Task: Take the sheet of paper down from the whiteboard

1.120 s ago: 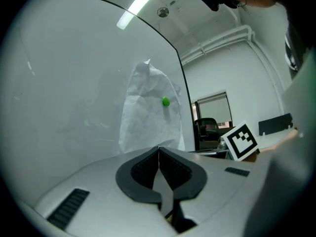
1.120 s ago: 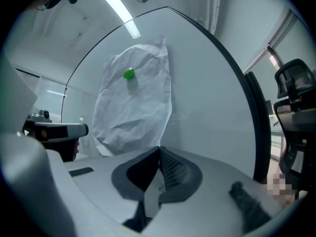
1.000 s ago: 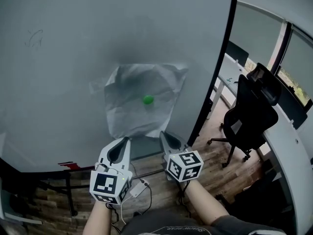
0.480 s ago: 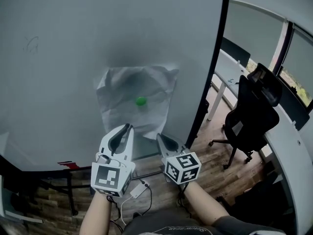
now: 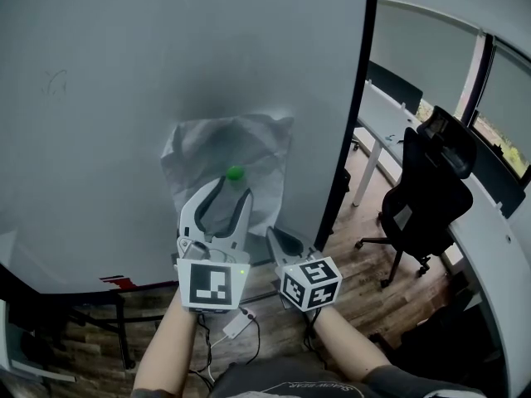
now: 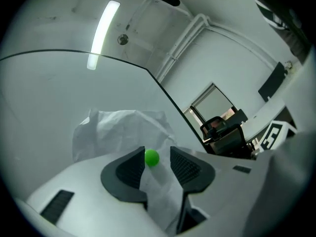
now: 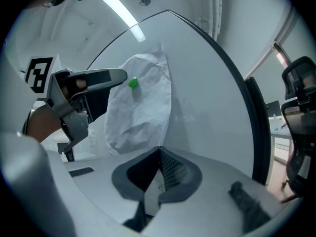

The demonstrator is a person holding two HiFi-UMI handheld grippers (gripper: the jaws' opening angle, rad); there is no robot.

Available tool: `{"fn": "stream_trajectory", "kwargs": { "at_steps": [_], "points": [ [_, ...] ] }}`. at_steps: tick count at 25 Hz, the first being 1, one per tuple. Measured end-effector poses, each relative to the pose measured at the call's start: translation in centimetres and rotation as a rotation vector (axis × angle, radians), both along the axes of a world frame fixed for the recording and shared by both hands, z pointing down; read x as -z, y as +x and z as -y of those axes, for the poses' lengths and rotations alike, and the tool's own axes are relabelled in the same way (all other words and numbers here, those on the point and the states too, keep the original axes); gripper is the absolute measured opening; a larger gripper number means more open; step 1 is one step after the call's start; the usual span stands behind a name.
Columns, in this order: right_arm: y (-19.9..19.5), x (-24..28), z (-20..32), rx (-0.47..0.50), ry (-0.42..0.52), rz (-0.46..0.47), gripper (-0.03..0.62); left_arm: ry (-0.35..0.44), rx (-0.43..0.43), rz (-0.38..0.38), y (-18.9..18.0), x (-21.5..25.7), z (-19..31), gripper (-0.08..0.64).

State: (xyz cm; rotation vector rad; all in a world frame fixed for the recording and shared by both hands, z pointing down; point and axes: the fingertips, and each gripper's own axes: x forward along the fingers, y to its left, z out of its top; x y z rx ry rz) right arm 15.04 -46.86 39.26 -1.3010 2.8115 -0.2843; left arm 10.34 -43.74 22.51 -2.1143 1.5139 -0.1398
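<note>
A crumpled white sheet of paper [image 5: 257, 152] hangs on the whiteboard [image 5: 124, 81], pinned by a round green magnet [image 5: 235, 172]. My left gripper [image 5: 232, 190] is raised in front of the sheet. Its jaws have just been opening and stand wide apart. In the left gripper view the magnet [image 6: 151, 157] sits between the fingertips of the left gripper [image 6: 157, 151], with a gap on its right side, not pressed. My right gripper [image 5: 273, 232] is lower, at the sheet's lower right corner. In the right gripper view its jaws [image 7: 159, 153] are shut, with a white sliver of paper [image 7: 151, 196] pinched in them.
The whiteboard's black edge [image 5: 353, 131] runs down to the right of the sheet. Beyond it stand a black office chair [image 5: 427, 185] and white desks [image 5: 498, 255]. Cables and a small white box [image 5: 235, 323] lie on the wooden floor below.
The left gripper has risen from below the sheet to the magnet, rolled, and gone from shut to open. The right gripper has stayed at the sheet's lower corner.
</note>
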Motion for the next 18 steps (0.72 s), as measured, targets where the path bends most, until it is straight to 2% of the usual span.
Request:
{"fn": "stream_trajectory", "kwargs": {
  "at_steps": [3,6,13,18],
  "points": [
    [0.3,0.2,0.0,-0.002,0.002,0.003,0.02,0.04,0.056,0.066,0.2,0.5,0.7,0.155],
    [0.4,0.2,0.0,-0.002,0.003,0.006,0.02,0.051,0.098,0.098,0.1,0.5,1.2,0.155],
    [0.3,0.2,0.1,0.008,0.002,0.014,0.02,0.03,0.116,0.127,0.1,0.1,2.2,0.164],
    [0.1,0.1,0.2,0.016,0.002,0.012,0.02,0.034,0.144,0.117,-0.2,0.3,2.3,0.164]
  ]
}}
